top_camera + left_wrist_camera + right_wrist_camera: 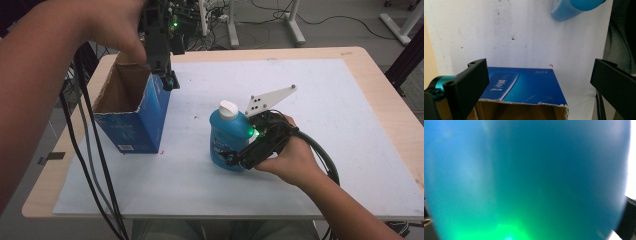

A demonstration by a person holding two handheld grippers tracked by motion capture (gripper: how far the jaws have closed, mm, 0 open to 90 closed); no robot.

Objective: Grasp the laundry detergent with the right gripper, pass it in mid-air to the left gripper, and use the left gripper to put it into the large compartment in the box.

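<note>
A blue bottle with a white cap stands upright near the middle of the white mat. My right gripper reaches in from the right, low on the bottle, with one jaw on each side, shut on it. The bottle's blue body is pressed close in the right gripper view. An open blue cardboard box stands at the left. My left gripper hangs open over the box's far right corner. The box's blue side lies below and between its jaws.
The mat covers a light wooden table. Black cables trail down past the table's left front edge. Stand legs and more cables sit on the floor beyond the far edge.
</note>
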